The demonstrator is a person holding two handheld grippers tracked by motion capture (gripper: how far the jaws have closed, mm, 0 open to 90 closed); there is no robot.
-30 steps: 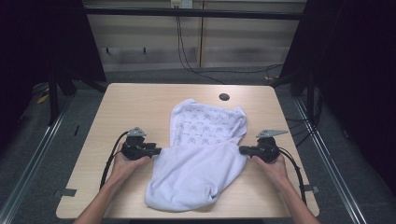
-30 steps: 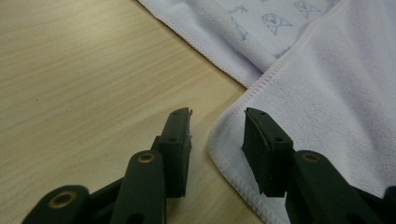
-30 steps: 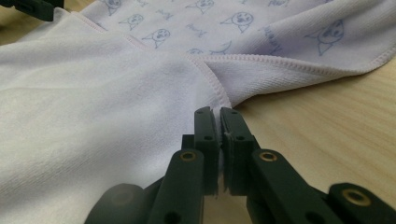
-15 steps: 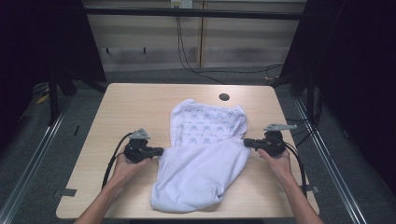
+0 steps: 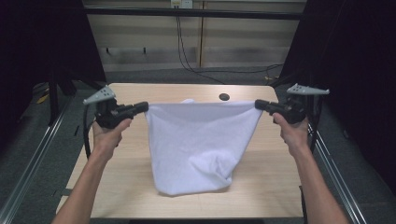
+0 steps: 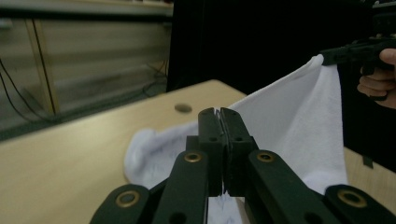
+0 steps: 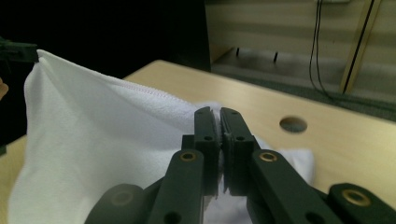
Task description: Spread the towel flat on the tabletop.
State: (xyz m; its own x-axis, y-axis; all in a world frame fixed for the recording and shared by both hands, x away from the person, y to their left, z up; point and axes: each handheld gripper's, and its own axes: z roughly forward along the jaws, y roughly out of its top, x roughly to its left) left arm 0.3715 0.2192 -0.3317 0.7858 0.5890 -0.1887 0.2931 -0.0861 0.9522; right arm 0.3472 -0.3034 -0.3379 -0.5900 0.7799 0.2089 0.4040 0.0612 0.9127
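towel held up by two corners, top edge level across the middle of the high view.

left gripper [image 5: 142,107] and right gripper [image 5: 259,104] each clamp a top corner of the white towel [image 5: 198,142]; it hangs between them, bottom fold touching the table [image 5: 275,186] at lower centre. long axis runs left to right; both hands equally near, so any laying-down likely goes straight forward or down.

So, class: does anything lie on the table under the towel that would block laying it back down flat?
Nothing visible does. The towel hangs between the left gripper and right gripper, each shut on a top corner. The table shows bare wood around it.
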